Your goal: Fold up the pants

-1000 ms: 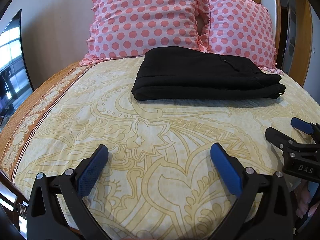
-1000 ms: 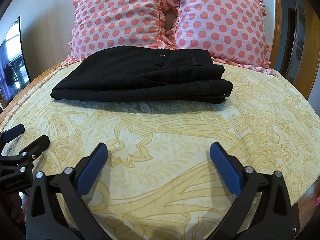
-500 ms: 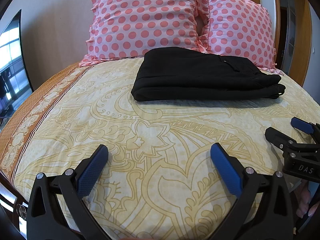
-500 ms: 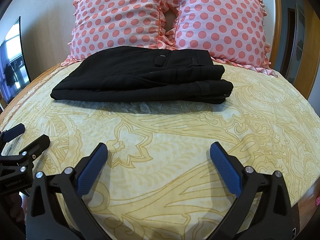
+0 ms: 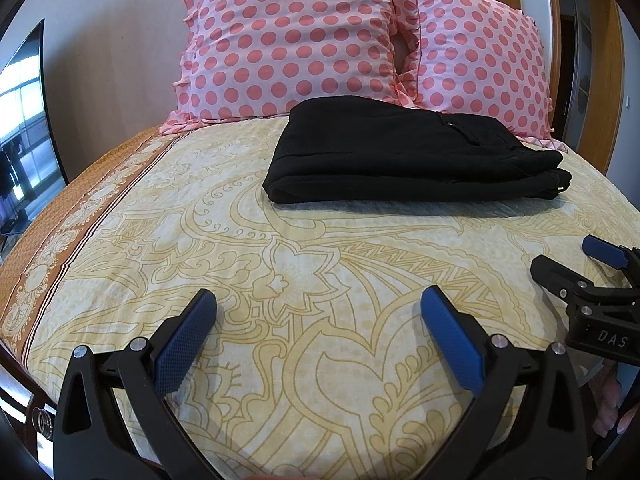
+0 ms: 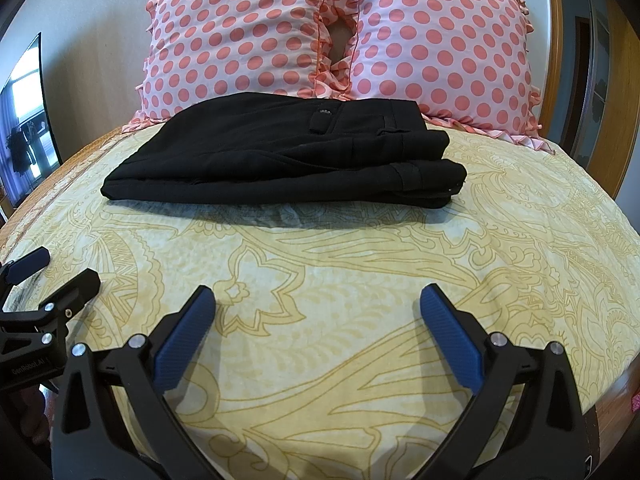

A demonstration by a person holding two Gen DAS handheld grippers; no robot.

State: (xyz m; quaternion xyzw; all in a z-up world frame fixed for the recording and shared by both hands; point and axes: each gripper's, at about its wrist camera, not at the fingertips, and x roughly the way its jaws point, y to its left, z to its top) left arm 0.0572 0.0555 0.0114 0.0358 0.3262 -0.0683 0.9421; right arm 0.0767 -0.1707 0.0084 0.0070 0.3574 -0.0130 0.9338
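Note:
Black pants [image 5: 404, 156] lie folded in a flat stack at the far side of the bed, just before the pillows; they also show in the right wrist view [image 6: 288, 156]. My left gripper [image 5: 318, 308] is open and empty, held low over the near part of the bed, well short of the pants. My right gripper [image 6: 318, 308] is open and empty too, beside the left one. The right gripper shows at the right edge of the left wrist view [image 5: 568, 256], and the left gripper at the left edge of the right wrist view [image 6: 60, 268].
The bed has a yellow patterned cover [image 5: 320, 264] with an orange border [image 5: 80, 208] at the left. Two pink polka-dot pillows [image 5: 296, 36] [image 5: 480, 64] stand against a wooden headboard [image 6: 624, 80]. A dark screen [image 5: 24, 112] stands at the left.

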